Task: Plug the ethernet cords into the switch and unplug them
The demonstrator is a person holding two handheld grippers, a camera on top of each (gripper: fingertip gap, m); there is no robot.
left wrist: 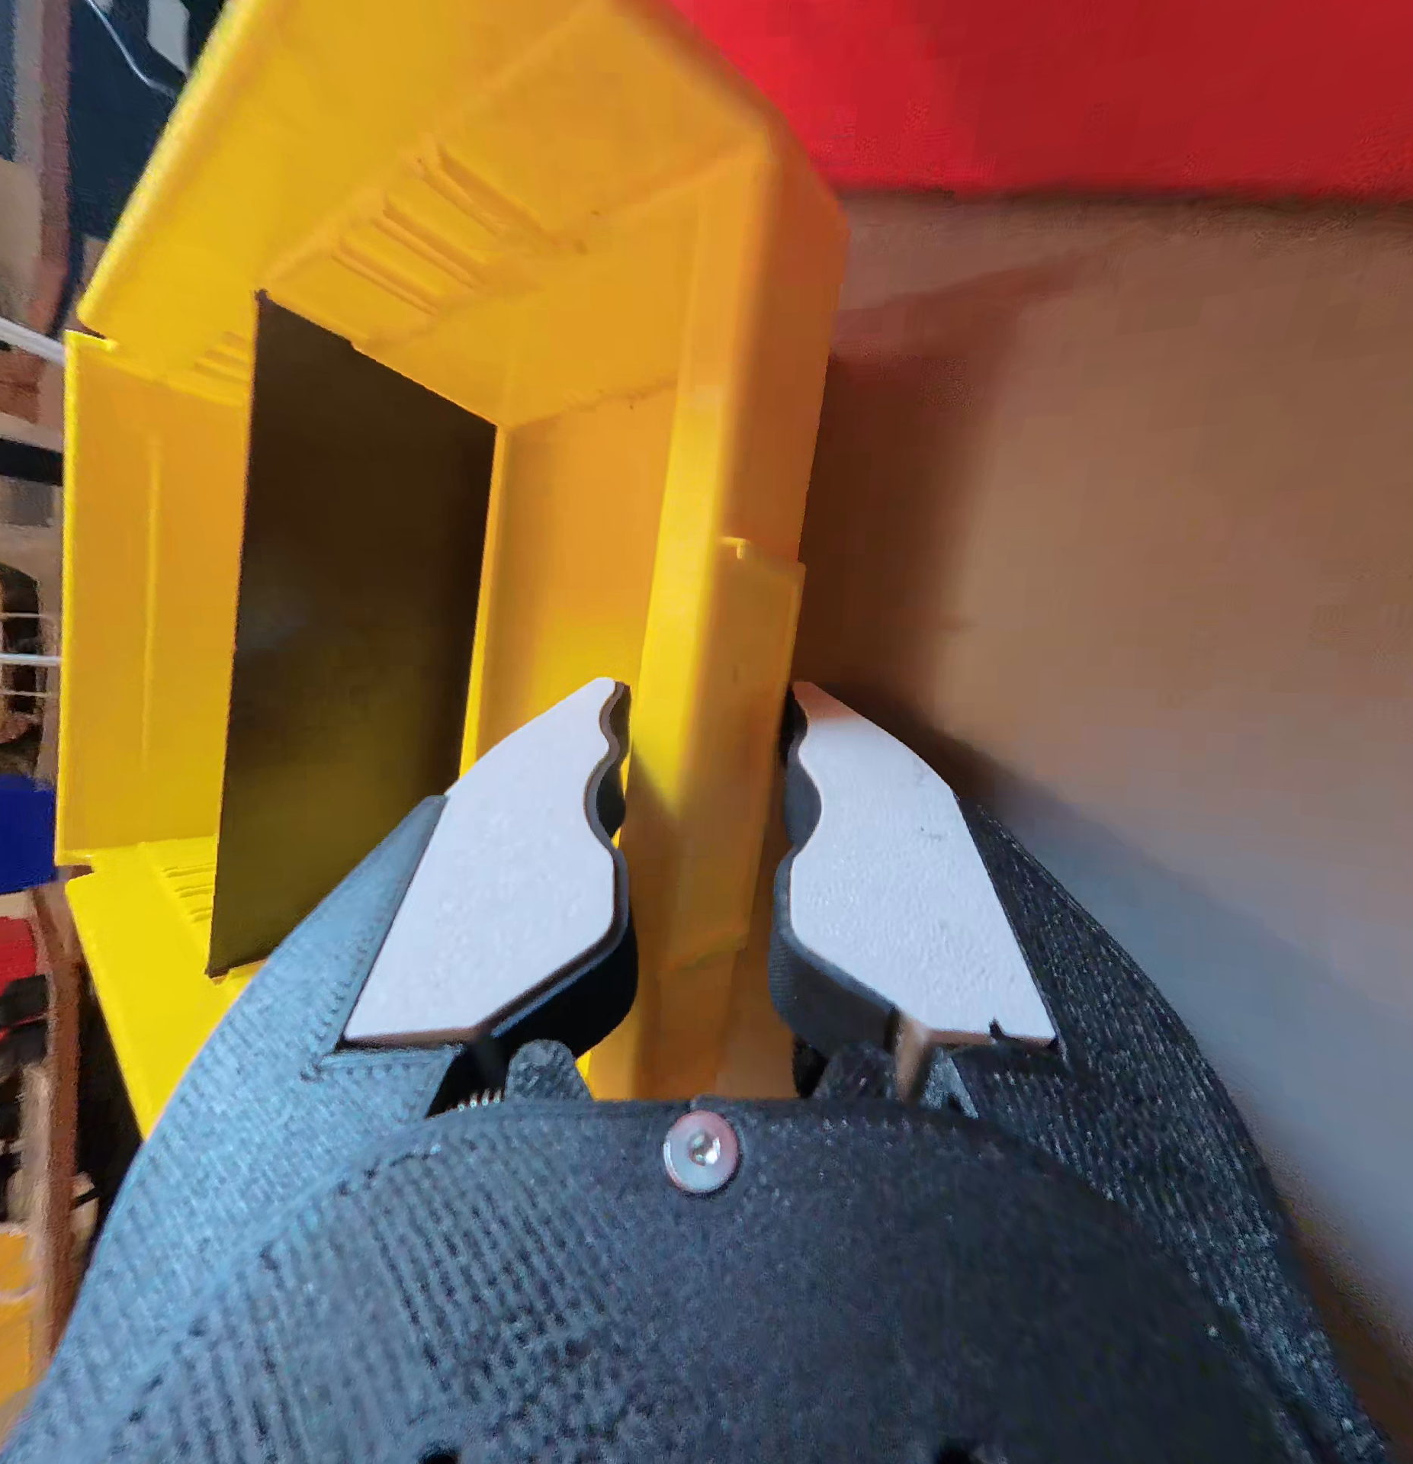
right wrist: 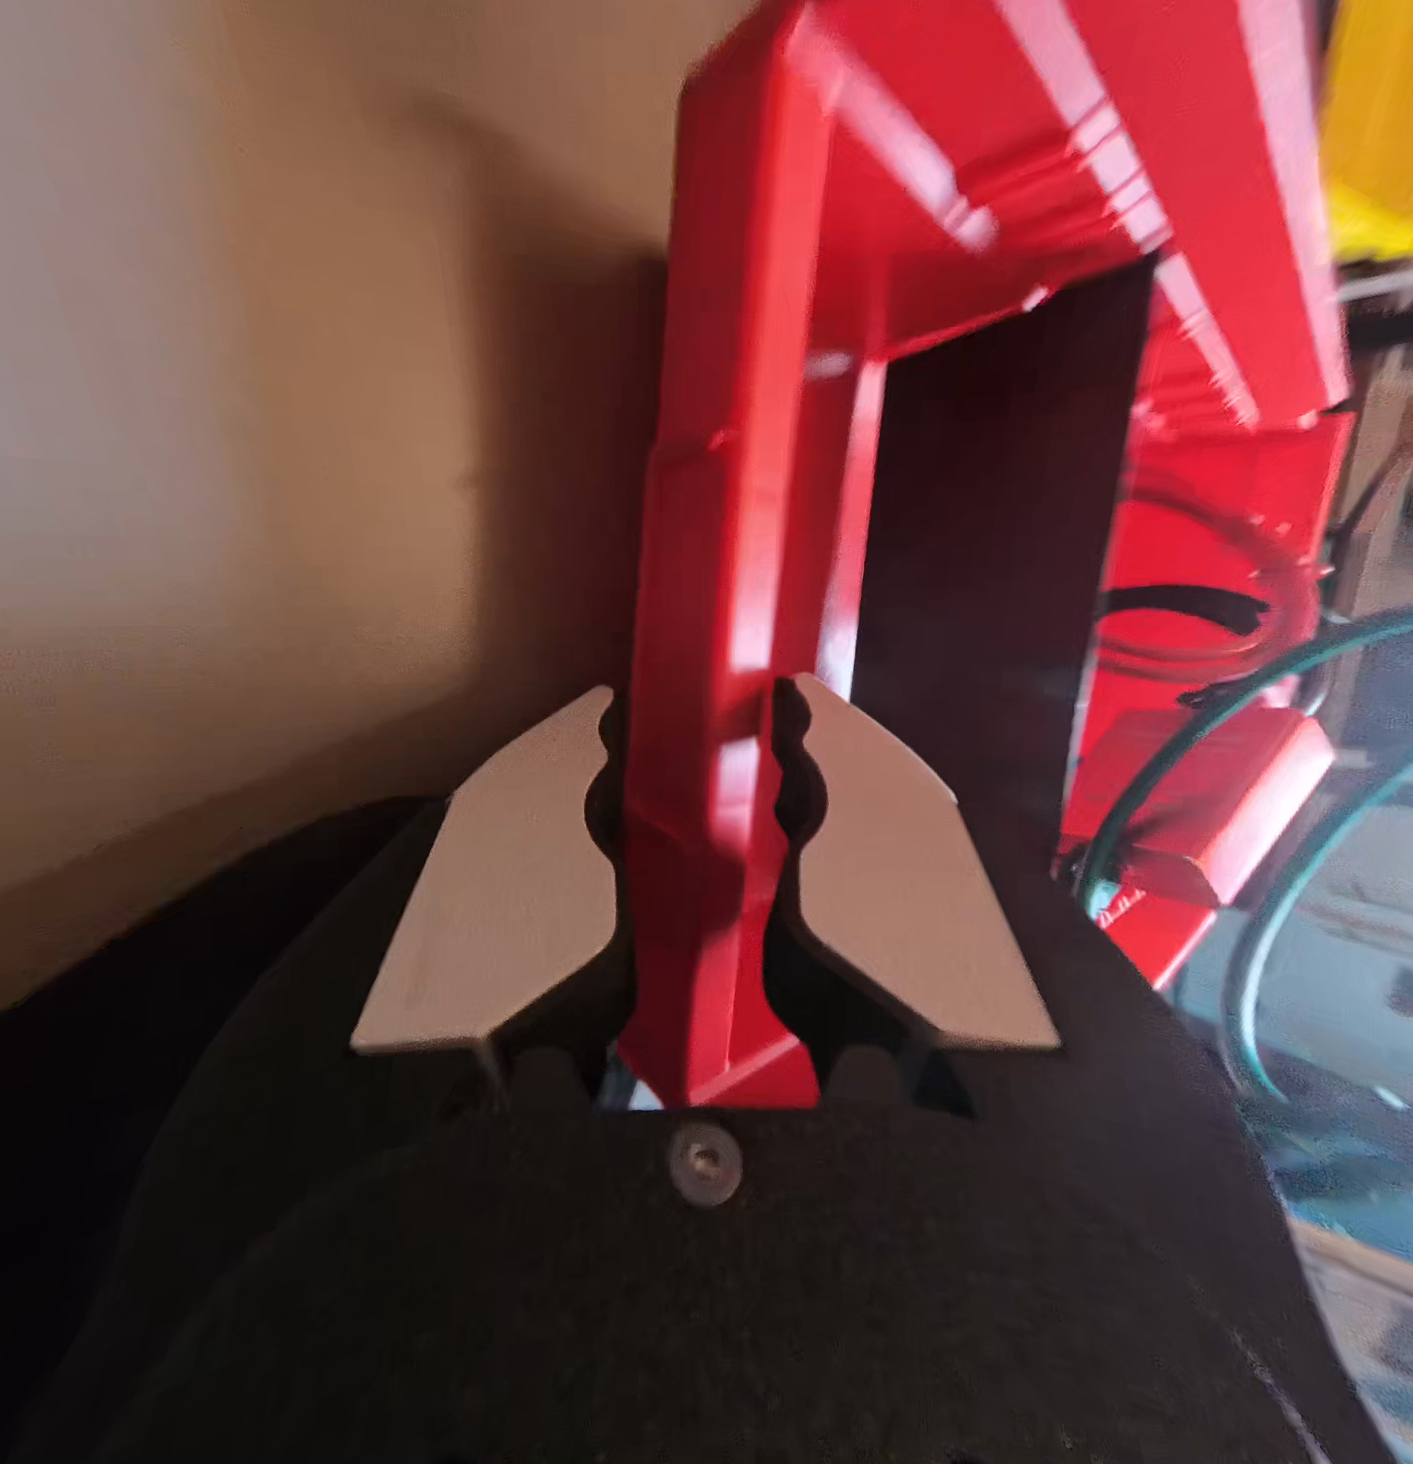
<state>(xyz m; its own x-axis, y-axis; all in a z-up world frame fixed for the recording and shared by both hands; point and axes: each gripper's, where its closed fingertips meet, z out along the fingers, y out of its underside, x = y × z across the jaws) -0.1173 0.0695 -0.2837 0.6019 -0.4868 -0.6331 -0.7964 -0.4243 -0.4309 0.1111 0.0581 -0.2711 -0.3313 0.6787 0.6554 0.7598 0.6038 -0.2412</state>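
No switch shows in either view. My left gripper (left wrist: 707, 713) is shut on the side wall of a yellow plastic bin (left wrist: 529, 238), one finger inside and one outside. A flat black panel (left wrist: 354, 634) lies against the bin's inner face. My right gripper (right wrist: 697, 697) is shut on the side wall of a red plastic bin (right wrist: 766, 396), whose inside looks dark. A thin green cable (right wrist: 1210, 713) curves past the red bin on the right. Both views are blurred.
A tan surface (left wrist: 1162, 554) fills the right of the left wrist view and the left of the right wrist view (right wrist: 212, 396). The red bin's edge (left wrist: 1083, 79) shows top right in the left wrist view. The yellow bin (right wrist: 1392, 119) shows top right in the right wrist view. Room clutter lies behind.
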